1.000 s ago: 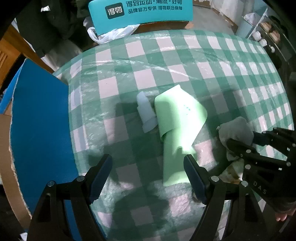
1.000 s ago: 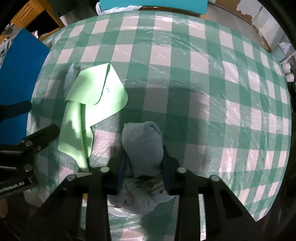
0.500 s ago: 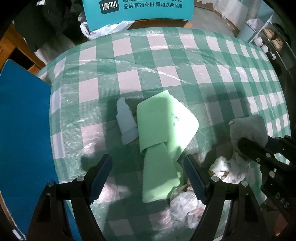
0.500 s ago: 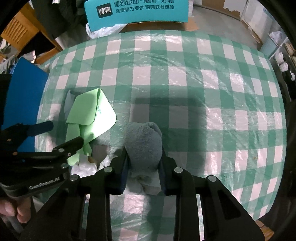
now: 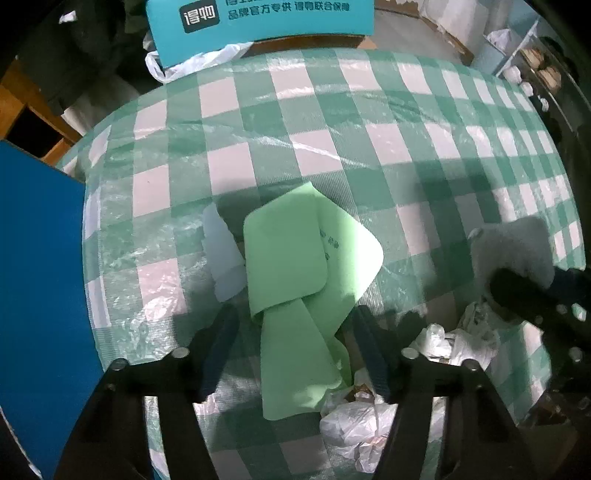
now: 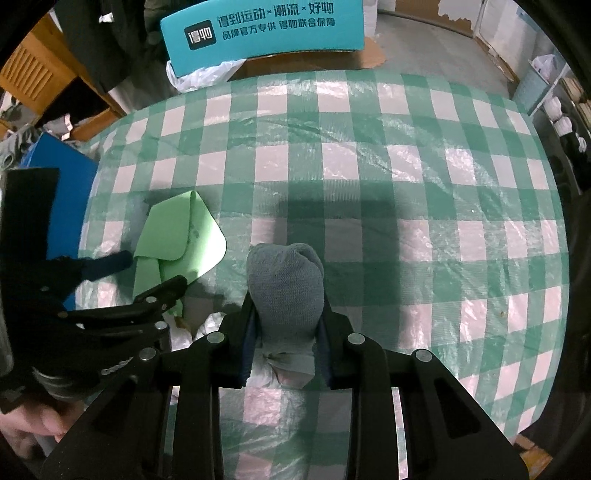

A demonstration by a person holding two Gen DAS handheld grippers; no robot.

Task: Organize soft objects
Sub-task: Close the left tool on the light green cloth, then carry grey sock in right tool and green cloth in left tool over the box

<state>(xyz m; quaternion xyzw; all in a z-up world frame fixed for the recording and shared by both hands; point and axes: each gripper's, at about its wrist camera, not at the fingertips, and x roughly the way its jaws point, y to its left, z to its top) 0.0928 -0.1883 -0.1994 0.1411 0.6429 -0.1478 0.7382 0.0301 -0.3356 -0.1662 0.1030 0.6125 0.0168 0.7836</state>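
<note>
A folded light green cloth lies at the near edge of the green checked table, its lower end hanging past the edge. My left gripper is open, its fingers on either side of the cloth's lower part. A pale translucent piece lies just left of the cloth. My right gripper is shut on a grey sock and holds it above the table's near edge. The sock also shows at the right of the left wrist view. The green cloth shows in the right wrist view.
White crumpled plastic bags sit below the table's near edge. A blue panel stands to the left. A teal printed box and a white bag are beyond the far edge. Shelves stand at far right.
Both grippers have pulled back and up toward the table's near edge. The right one carried the sock off the table surface. The bags below came into view.
</note>
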